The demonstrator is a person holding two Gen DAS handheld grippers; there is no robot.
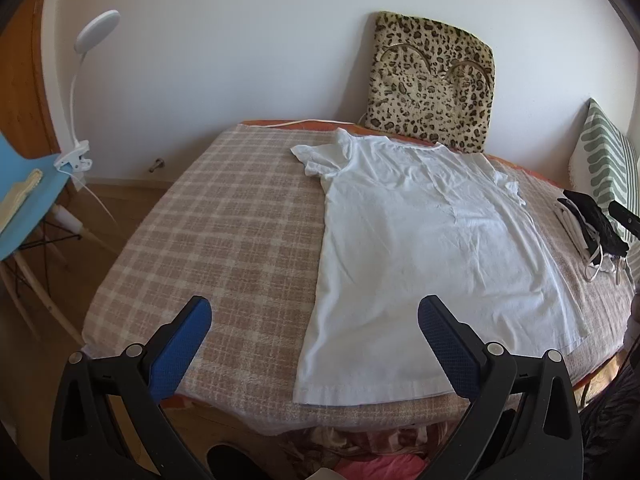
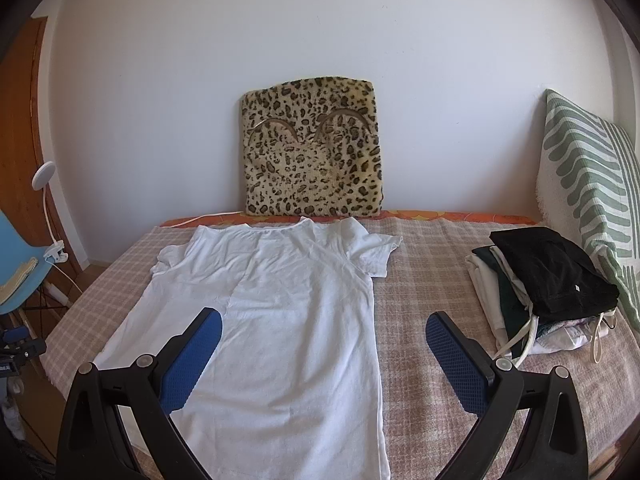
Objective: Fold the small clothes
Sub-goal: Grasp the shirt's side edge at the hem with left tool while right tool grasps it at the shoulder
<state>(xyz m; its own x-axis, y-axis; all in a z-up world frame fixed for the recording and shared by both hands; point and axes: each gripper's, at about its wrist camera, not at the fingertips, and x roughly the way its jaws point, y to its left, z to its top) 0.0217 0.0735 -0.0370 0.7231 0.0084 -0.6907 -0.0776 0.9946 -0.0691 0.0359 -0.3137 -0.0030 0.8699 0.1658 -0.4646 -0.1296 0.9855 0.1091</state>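
Both grippers, left gripper [image 1: 314, 334] and right gripper [image 2: 324, 338], hang released above the flat white cotton T-shirt [image 2: 272, 304]; probably spread for folding; nothing grasped.

White short-sleeved t-shirt [image 2: 276, 320] spread flat on checked blanket [image 2: 424, 280], unfolded; neck toward wall, hem toward near edge; both sleeves out to sides, fabric lightly creased; stack of folded clothes [image 2: 540, 292] well apart to right, black garment on top, drawstrings trailing.
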